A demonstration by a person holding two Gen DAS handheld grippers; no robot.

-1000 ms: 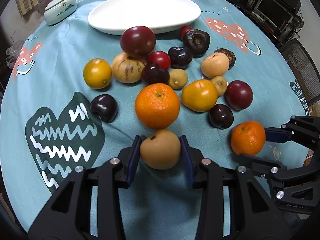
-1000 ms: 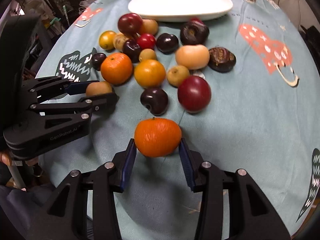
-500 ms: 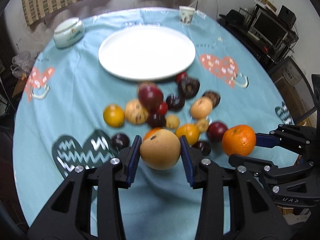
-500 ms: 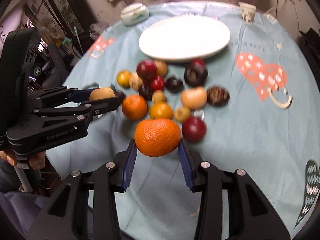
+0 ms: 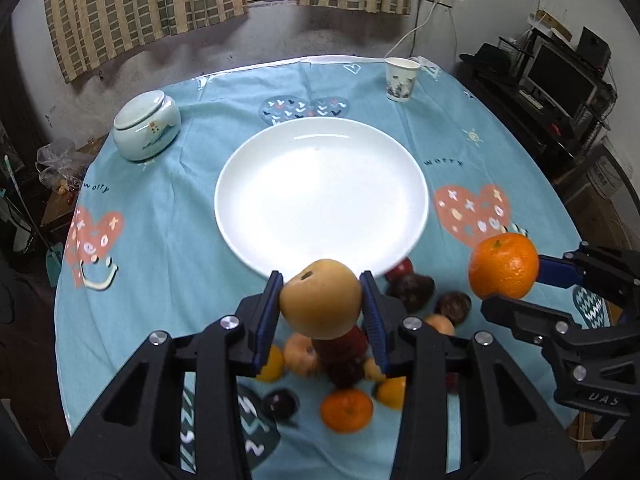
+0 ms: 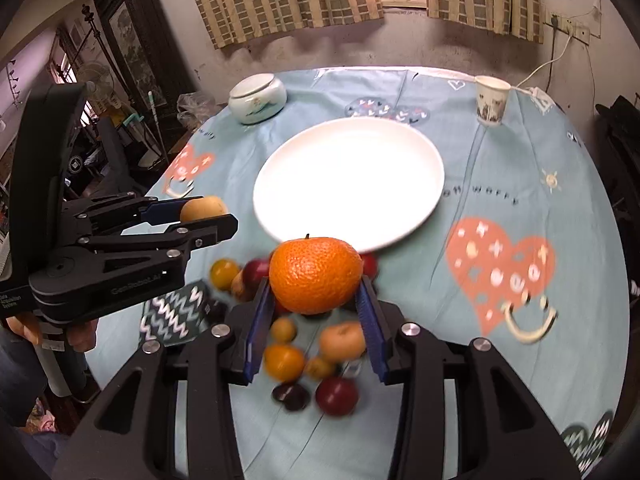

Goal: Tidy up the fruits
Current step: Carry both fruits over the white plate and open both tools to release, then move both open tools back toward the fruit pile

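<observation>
A round table in a blue patterned cloth lies under both claws. The white plate sits just ahead of them. The left gripper pinches a tan pear; the right gripper pinches an orange. Loose fruit lies below, beneath the raised fingers.

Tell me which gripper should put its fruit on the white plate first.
Probably left: the left gripper holds its tan fruit against the white plate rim; the right gripper's orange sits off to the side.
</observation>
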